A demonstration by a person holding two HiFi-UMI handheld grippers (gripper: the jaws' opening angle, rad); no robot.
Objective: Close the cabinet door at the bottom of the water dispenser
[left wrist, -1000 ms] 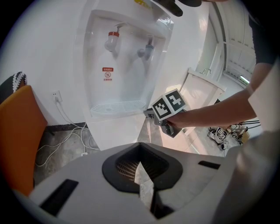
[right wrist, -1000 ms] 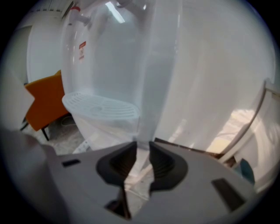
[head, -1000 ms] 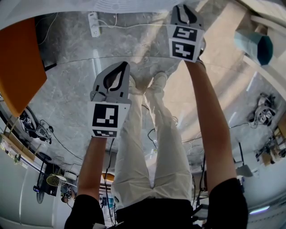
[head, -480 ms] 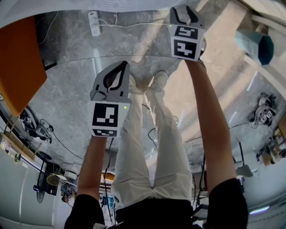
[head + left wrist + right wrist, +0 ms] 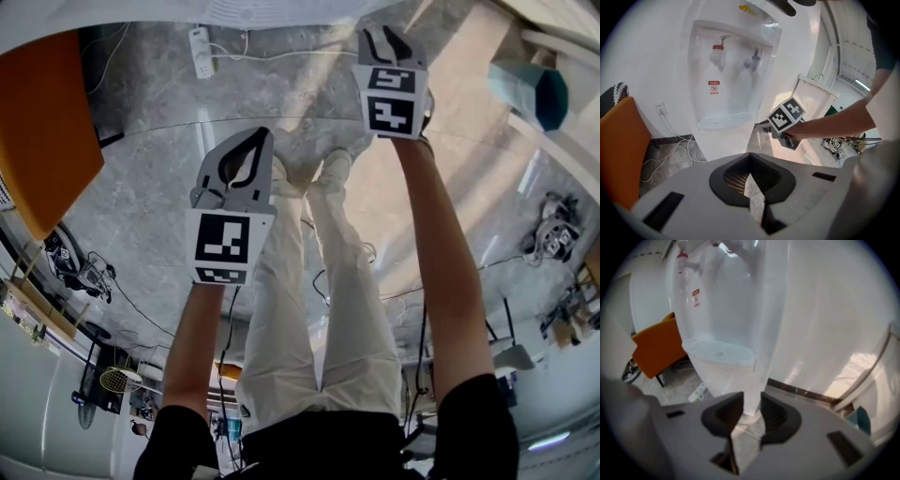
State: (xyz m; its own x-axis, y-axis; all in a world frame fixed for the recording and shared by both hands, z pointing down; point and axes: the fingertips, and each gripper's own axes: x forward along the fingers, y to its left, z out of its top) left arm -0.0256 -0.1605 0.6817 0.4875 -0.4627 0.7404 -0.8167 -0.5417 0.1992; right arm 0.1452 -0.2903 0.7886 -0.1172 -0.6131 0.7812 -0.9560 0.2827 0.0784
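The white water dispenser [image 5: 726, 70] stands against the wall, with red and blue taps and a drip tray. Its bottom cabinet [image 5: 723, 140] shows a flat white front, and I see no gap at the door. My right gripper [image 5: 759, 125] is at the cabinet's right front edge. In the right gripper view, that white edge [image 5: 751, 394] lines up between my right gripper's [image 5: 751, 403] jaws, which are open after just closing partway. I cannot tell whether the pads touch it. My left gripper [image 5: 259, 136] hangs back over the floor, shut and empty.
An orange chair [image 5: 42, 131] stands to the left of the dispenser. A white power strip [image 5: 198, 49] with cables lies on the floor by the wall. A white bin [image 5: 816, 96] stands to the right. The person's legs and shoes [image 5: 309, 173] are between the grippers.
My right gripper has drawn slightly back from the dispenser, toward the person. The left gripper has stayed where it was.
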